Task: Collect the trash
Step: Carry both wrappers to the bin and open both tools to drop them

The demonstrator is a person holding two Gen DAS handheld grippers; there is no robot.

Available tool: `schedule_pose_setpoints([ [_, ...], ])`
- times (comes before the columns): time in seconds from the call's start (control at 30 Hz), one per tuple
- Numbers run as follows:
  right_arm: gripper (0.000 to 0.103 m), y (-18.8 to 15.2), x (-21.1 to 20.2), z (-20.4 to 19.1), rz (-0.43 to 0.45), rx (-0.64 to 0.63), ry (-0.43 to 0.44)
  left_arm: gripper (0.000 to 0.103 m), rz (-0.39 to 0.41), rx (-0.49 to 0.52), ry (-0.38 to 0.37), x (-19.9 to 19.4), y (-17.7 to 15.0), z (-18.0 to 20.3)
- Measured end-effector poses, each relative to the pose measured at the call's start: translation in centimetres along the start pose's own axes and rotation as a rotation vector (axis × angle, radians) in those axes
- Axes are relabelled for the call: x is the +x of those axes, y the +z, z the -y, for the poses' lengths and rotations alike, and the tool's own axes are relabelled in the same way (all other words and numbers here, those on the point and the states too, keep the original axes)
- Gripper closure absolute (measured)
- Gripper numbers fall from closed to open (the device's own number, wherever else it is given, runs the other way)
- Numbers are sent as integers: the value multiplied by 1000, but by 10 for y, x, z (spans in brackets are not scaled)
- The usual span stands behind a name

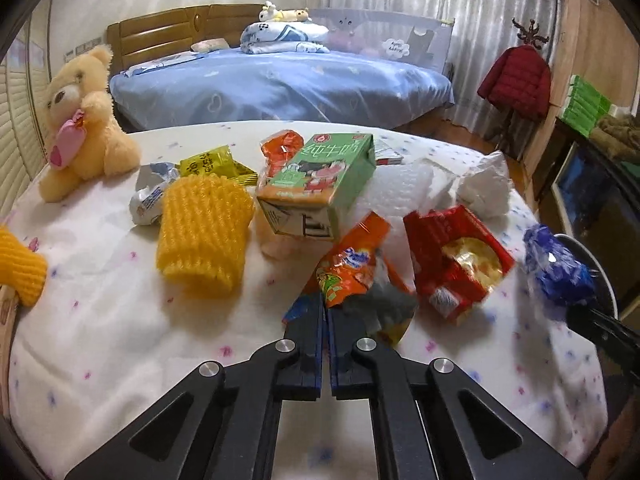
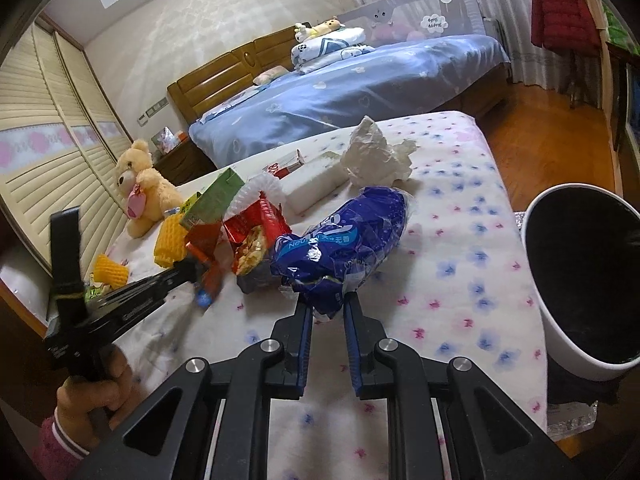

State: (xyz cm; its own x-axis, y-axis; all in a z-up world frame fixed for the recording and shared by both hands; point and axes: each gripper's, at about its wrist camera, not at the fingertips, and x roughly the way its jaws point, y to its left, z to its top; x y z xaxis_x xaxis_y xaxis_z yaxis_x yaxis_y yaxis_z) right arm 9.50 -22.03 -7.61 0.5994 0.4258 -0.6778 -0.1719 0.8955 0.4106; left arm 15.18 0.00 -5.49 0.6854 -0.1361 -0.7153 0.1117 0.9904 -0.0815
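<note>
**A:** ok so what's going on with the left tool point(image 1: 325, 312)? Looks clamped to me.

**B:** yep, jaws pressed together on the near end of the orange snack wrapper point(image 1: 352, 264). The wrapper sticks up and away from the tips, out over the flowery bench point(image 1: 100, 320).

**A:** and the right tool point(image 2: 325, 300)?

**B:** only a narrow gap between its jaws, and the crumpled blue plastic bag point(image 2: 344, 240) is pinched in that gap. The bag bulges out past the tips, off the cloth as far as I can tell.

**A:** where's the bin?

**B:** white bin with a dark inside point(image 2: 584, 280), at the right edge of the bench, right of the blue bag. Can't tell what it's standing on.

**A:** rest of the trash?

**B:** all piled mid-bench. Red snack packet point(image 1: 456, 256) torn open just right of the orange wrapper, green milk carton point(image 1: 320, 184) tipped up behind it, yellow foam net point(image 1: 204, 232) to its left, a second yellow net point(image 1: 20, 268) at the far left edge. Crumpled white tissue point(image 2: 376, 152) at the far right of the pile.

**A:** and the teddy?

**B:** teddy bear point(image 1: 80, 124) sitting at the far left corner of the bench, well apart from both tools. Blue bed point(image 1: 280, 84) behind it all.
</note>
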Motion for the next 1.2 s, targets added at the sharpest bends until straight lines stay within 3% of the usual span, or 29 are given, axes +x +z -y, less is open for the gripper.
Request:
schedule_pose_setpoints([
  [0.2, 88, -4, -13, 8, 15, -1, -7, 103, 12, -2, -62, -30, -18, 9],
  [0.47, 88, -11, -39, 29, 43, 20, -33, 103, 19, 50, -160, -49, -17, 37],
  [0.8, 88, -15, -73, 69, 81, 70, -105, 103, -8, 152, -245, -37, -9, 96],
  [1.2, 88, -12, -90, 117, 90, 133, -184, 103, -13, 238, -278, -15, 7, 161],
])
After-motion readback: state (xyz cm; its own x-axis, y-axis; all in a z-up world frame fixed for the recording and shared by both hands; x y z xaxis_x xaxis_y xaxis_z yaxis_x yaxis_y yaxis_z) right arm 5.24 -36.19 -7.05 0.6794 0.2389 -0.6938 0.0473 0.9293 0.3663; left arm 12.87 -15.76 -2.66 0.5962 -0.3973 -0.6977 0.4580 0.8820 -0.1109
